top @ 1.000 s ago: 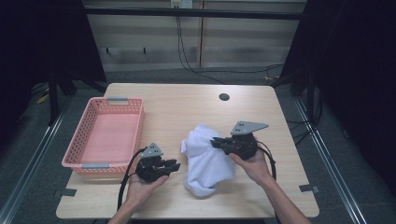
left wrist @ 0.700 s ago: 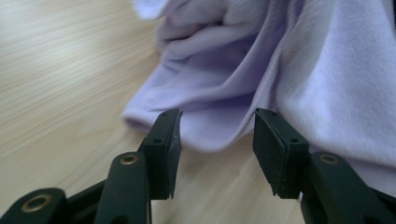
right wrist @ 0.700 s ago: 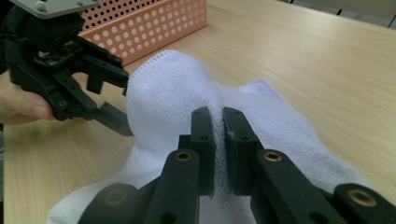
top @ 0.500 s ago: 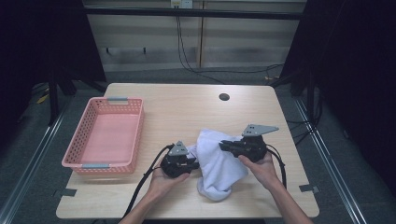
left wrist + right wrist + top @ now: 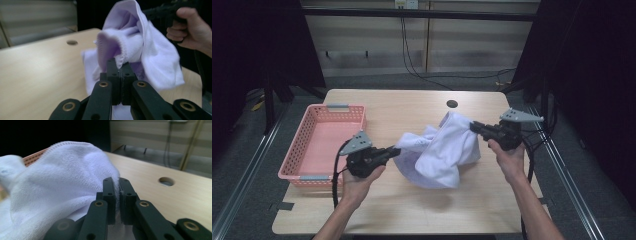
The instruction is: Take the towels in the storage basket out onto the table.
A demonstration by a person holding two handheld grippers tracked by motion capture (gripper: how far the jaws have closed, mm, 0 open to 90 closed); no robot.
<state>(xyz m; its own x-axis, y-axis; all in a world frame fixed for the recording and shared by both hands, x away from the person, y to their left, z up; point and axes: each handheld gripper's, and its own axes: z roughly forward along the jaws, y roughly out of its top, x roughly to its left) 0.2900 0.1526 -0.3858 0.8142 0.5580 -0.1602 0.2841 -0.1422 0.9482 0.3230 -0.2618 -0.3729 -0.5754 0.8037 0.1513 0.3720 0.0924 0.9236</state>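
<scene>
Dark curtains close off both sides of the room, and my wooden table (image 5: 412,210) sits lit in the middle, a round hole (image 5: 452,104) near its far edge. At the far left stands a pink basket (image 5: 292,167), its mesh walls low and nothing in it that I can see.

Next comes my left gripper (image 5: 396,150), clamped tight on a hem of the towel (image 5: 447,152); its jaws have just been closing, and in the left gripper view a fold of the cloth (image 5: 140,50) is pinched between them. The towel hangs between my two hands, lifted off the table at both held ends, its lowest fold sagging near or onto the wood. At the right, my right gripper (image 5: 473,127) is clenched on the opposite edge, and in the right gripper view the terry (image 5: 62,185) bunches up against its closed jaws.

I judge the towel light and wholly limp: it will drape, fold on itself and swing, never hold a shape. The looped pile should give the pads good friction, so slipping is a small worry, but a shallow bite on one layer could pull free. I think the stitched hem and the corners are the best places to hold, since they are firmer and let me spread the cloth flat.
</scene>
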